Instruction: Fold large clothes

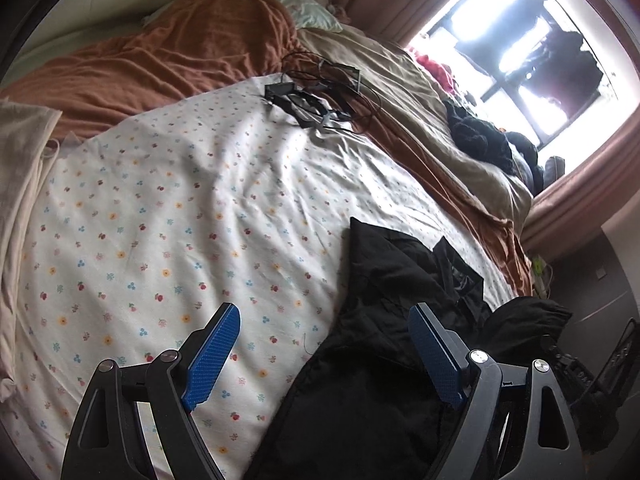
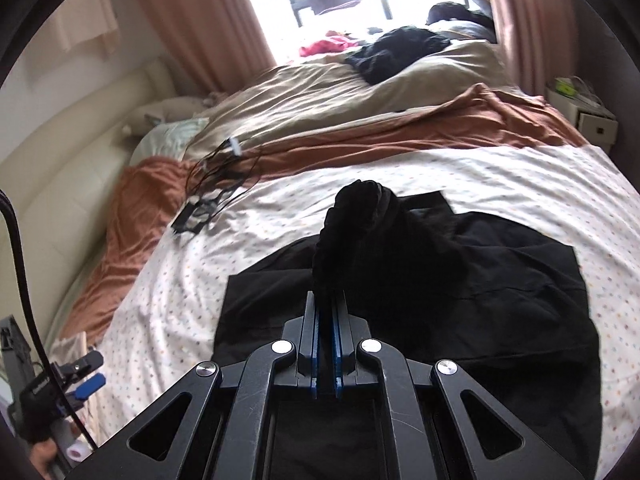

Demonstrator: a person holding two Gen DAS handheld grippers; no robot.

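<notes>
Right gripper (image 2: 325, 312) jaws clamp a bunched fold of the black garment (image 2: 460, 280) on the bed (image 2: 520, 176); left gripper (image 1: 320, 344) jaws stand wide, empty.

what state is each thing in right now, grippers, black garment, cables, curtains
left gripper: open, empty, over the sheet
right gripper: shut on a bunched fold of the garment
black garment: spread on the floral sheet, one part lifted
cables: tangled on the bed
curtains: drawn apart
</notes>
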